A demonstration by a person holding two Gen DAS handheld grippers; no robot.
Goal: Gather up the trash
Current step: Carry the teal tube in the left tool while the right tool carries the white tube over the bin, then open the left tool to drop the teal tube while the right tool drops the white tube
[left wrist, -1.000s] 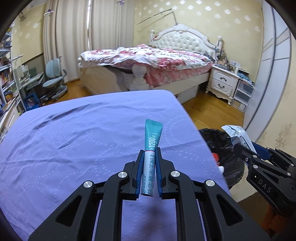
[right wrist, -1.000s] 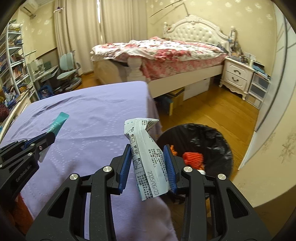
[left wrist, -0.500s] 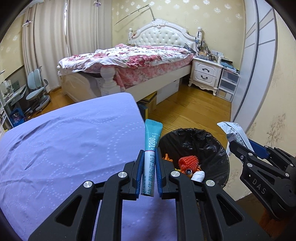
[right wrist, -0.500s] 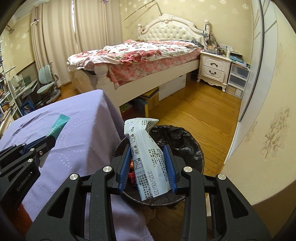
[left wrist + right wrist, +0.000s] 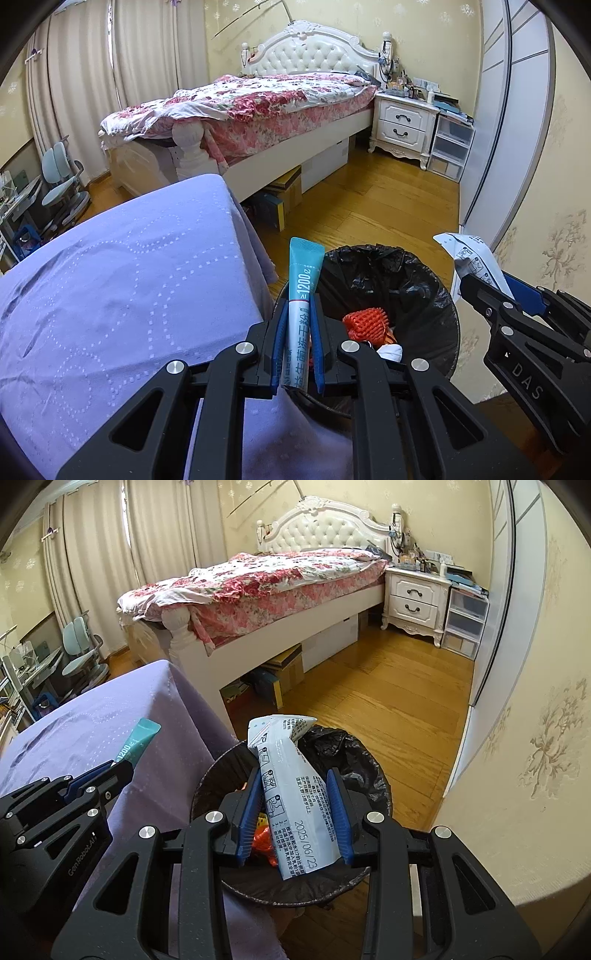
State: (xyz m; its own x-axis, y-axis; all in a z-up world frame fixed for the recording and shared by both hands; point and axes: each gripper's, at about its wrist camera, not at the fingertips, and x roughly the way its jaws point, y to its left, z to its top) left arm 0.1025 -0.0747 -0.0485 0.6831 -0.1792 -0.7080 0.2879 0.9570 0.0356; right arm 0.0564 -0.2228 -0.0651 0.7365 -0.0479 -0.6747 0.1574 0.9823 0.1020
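Tools [image 5: 298, 343] [image 5: 293, 808] grip teal sachet [image 5: 301, 306] and white packet [image 5: 295, 797], hiding much of bin [image 5: 406, 280].

We read "≥1200" on the teal-and-white stick sachet [image 5: 300, 317], "2025/06/23" on the crumpled white paper packet [image 5: 295, 797], "DAS" on the black right gripper [image 5: 480, 291] — "GenRobot.AI" on the black left gripper [image 5: 122, 768].

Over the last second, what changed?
Both grippers swung right, off the purple table and toward the black-lined trash bin. The right gripper now hangs over the bin's opening; the left gripper sits at its near rim. Nothing taken or released: left stays shut on the teal sachet, right on the white packet. Bin contents unchanged.
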